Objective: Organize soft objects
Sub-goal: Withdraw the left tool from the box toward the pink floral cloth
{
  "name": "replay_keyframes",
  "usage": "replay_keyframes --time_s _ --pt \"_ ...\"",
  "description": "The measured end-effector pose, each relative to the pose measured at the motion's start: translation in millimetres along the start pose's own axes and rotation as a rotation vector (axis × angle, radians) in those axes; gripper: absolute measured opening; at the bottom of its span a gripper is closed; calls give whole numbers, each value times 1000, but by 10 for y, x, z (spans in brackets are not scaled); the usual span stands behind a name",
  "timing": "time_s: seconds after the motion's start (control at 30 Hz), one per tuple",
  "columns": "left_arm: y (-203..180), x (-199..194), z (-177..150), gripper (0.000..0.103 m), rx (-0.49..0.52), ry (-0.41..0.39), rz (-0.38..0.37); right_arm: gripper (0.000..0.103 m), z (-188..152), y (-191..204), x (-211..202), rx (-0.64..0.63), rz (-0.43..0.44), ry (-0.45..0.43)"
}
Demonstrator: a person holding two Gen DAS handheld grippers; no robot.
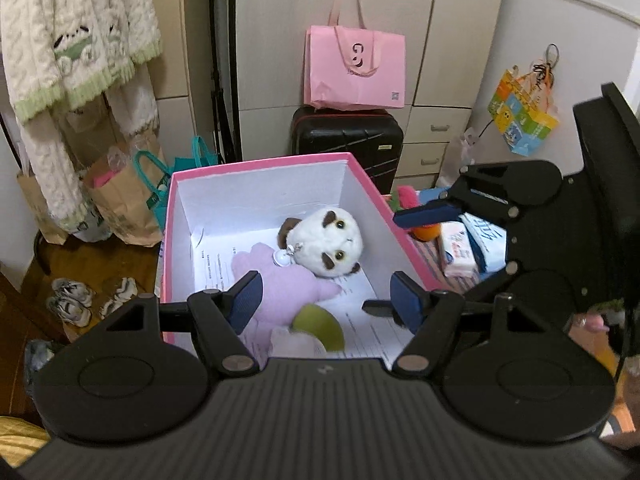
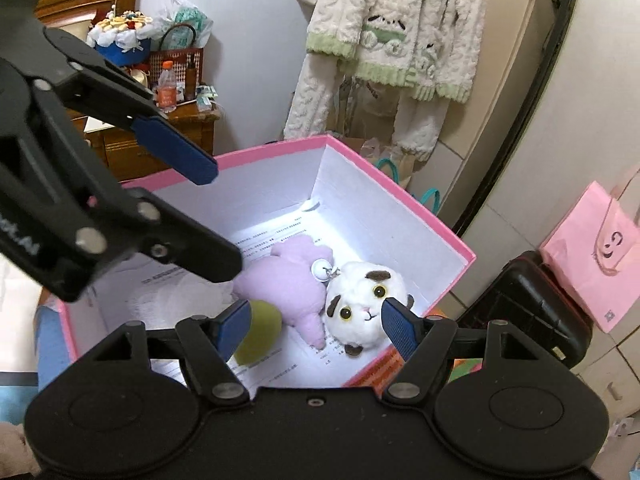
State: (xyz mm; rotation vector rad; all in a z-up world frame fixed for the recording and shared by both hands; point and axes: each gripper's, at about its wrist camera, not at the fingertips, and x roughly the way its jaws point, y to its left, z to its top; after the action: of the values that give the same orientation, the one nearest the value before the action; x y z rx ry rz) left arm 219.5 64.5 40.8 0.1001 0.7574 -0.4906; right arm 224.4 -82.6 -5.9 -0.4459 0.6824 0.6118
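A pink box [image 1: 264, 161] with a white inside holds a white round plush with brown patches [image 1: 326, 242], a lilac plush [image 1: 280, 292] and a yellow-green soft ball [image 1: 320, 326]. My left gripper [image 1: 326, 300] hangs open and empty just above the box's near part. My right gripper [image 2: 316, 330] is open and empty over the box [image 2: 400, 196], above the same white plush [image 2: 366, 308], lilac plush [image 2: 292, 280] and green ball [image 2: 258, 334]. The right gripper shows at the left view's right side [image 1: 404, 264], the left gripper at the right view's upper left [image 2: 216, 220].
Printed paper lines the box floor [image 1: 372, 332]. Tissue packs [image 1: 460, 256] and orange and pink soft items [image 1: 408, 196] lie right of the box. A black suitcase [image 1: 346, 136] with a pink bag [image 1: 354, 66] stands behind. Paper bags [image 1: 120, 200], hanging knitwear [image 1: 76, 40] and shoes [image 1: 72, 300] are left.
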Motion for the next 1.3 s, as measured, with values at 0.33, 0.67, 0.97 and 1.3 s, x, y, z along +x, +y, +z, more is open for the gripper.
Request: replay_keyframes --time_s 0.33,0.67,0.97,1.3 --pt "-347 -535 -161 71 35 -28 -46 76 -116 163 -558 -12 -4 -74" --pt "-719 -820 -332 71 109 -48 -56 76 -315 250 -1083 2 2 -133" --pt "-1266 -1079 -559 71 154 -89 -111 76 -672 111 -1540 97 17 -157" --pt "-1807 -855 -729 71 224 -111 -158 79 -1396 -297 -1983 276 13 -177"
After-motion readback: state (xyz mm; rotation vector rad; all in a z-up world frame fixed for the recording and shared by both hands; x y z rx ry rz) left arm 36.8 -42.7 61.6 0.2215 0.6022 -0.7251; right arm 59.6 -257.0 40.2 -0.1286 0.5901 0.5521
